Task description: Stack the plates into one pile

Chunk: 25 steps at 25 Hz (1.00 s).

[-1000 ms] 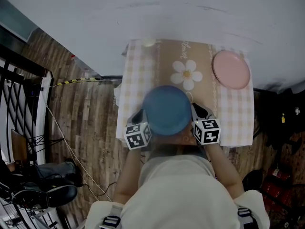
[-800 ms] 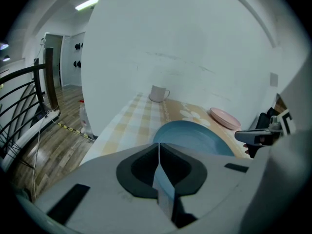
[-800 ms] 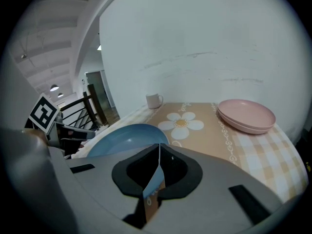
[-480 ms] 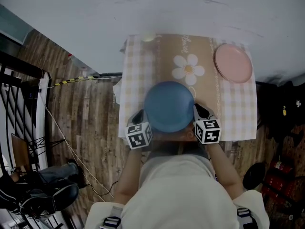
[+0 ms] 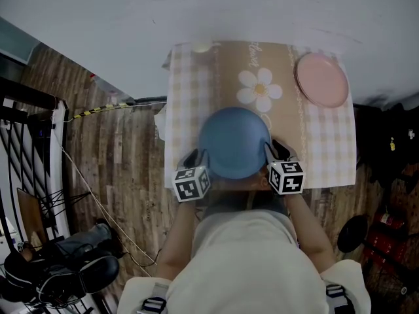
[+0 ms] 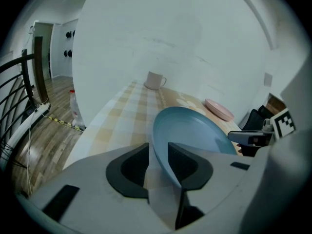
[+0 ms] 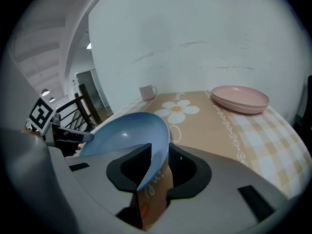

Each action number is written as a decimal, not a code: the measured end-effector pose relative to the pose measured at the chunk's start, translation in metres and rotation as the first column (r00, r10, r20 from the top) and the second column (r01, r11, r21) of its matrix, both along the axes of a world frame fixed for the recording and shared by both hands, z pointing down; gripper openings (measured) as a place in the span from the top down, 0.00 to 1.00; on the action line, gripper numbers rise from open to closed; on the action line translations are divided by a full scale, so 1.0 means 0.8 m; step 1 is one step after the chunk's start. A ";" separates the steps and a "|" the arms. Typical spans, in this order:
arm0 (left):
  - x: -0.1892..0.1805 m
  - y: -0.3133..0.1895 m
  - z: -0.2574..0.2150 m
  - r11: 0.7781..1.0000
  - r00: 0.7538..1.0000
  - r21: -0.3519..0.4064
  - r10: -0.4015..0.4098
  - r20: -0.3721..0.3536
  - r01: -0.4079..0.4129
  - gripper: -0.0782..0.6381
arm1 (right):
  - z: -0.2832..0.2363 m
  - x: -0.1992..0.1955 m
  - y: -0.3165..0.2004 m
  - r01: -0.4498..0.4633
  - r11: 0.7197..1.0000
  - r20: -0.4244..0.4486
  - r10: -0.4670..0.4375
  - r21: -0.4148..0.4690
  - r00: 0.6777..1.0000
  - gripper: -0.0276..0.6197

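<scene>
Round blue plate [image 5: 234, 142] lies near front edge of checked-cloth worktop [image 5: 190, 90], centred. Left gripper [image 5: 195, 157] at plate's left rim, right gripper [image 5: 276, 150] at right rim. Both grippers' jaws just been opening, now spread; thin rim stands between each pair, unclamped. Pink round plates [image 5: 321, 79] at far right corner, well apart from blue plate. Bare flower-print cloth lies between the two. White mug [image 6: 155, 80] at far left corner, near wall.
</scene>
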State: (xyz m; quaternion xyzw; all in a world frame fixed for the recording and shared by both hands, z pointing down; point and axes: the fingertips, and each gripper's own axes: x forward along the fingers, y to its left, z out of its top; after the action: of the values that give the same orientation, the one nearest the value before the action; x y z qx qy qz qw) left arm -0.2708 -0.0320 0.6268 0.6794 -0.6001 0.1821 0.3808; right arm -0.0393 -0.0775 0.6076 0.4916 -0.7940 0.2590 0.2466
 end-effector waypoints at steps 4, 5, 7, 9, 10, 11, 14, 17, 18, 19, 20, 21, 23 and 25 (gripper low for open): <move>0.003 0.002 0.011 1.000 1.000 -0.021 0.020 0.008 -0.019 0.73 | 0.010 0.001 0.002 -0.010 1.000 -0.009 0.010 -0.013 1.000 0.79; 0.003 0.001 0.014 0.999 1.000 -0.026 0.023 0.010 -0.023 0.73 | 0.012 0.001 0.003 -0.011 1.000 -0.010 0.011 -0.019 1.000 0.79; 0.005 0.000 0.020 0.999 0.999 -0.036 0.035 0.010 -0.034 0.73 | 0.018 0.001 0.003 -0.014 0.999 -0.013 0.014 -0.032 1.000 0.79; 0.006 -0.001 0.024 0.998 0.999 -0.046 0.044 0.004 -0.044 0.73 | 0.022 0.002 0.004 -0.017 0.999 -0.017 0.017 -0.043 1.000 0.79; 0.006 -0.002 0.025 0.998 0.999 -0.050 0.046 -0.002 -0.046 0.73 | 0.024 0.002 0.004 -0.020 0.999 -0.019 0.019 -0.048 1.000 0.79; 0.006 -0.003 0.027 0.997 0.999 -0.054 0.046 -0.009 -0.046 0.73 | 0.026 0.003 0.004 -0.023 0.998 -0.019 0.022 -0.053 1.000 0.79; 0.007 -0.005 0.030 0.997 0.998 -0.061 0.052 -0.020 -0.053 0.73 | 0.030 0.002 0.003 -0.025 0.998 -0.022 0.024 -0.058 0.999 0.80; 0.008 -0.007 0.032 0.995 0.998 -0.065 0.068 -0.012 -0.069 0.74 | 0.032 -0.001 0.003 -0.024 0.998 -0.029 0.023 -0.061 0.999 0.81; 0.009 -0.007 0.032 0.995 0.997 -0.067 0.074 -0.008 -0.074 0.75 | 0.032 -0.002 0.003 -0.024 0.998 -0.032 0.022 -0.061 0.999 0.82; 0.010 -0.008 0.032 0.995 0.997 -0.068 0.079 -0.002 -0.079 0.76 | 0.032 -0.002 0.003 -0.023 0.998 -0.034 0.021 -0.061 0.999 0.83; 0.010 -0.008 0.032 0.994 0.997 -0.070 0.083 0.005 -0.083 0.78 | 0.032 -0.003 0.002 -0.021 0.998 -0.037 0.019 -0.060 0.999 0.84; 0.011 -0.009 0.032 0.994 0.996 -0.071 0.086 0.011 -0.085 0.78 | 0.032 -0.003 0.002 -0.020 0.998 -0.038 0.017 -0.059 0.999 0.84; 0.011 -0.009 0.031 0.993 0.996 -0.073 0.090 0.018 -0.088 0.78 | 0.031 -0.002 0.002 -0.018 0.998 -0.038 0.016 -0.062 0.999 0.84; 0.010 -0.008 0.031 0.993 0.995 -0.077 0.093 0.023 -0.091 0.79 | 0.030 -0.003 0.004 -0.015 0.998 -0.040 0.012 -0.069 0.999 0.84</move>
State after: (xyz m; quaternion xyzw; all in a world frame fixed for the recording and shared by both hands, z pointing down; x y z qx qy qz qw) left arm -0.2628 -0.0387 0.6515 0.6891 -0.5657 0.2310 0.3895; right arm -0.0413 -0.0742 0.6318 0.4930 -0.7762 0.2781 0.2776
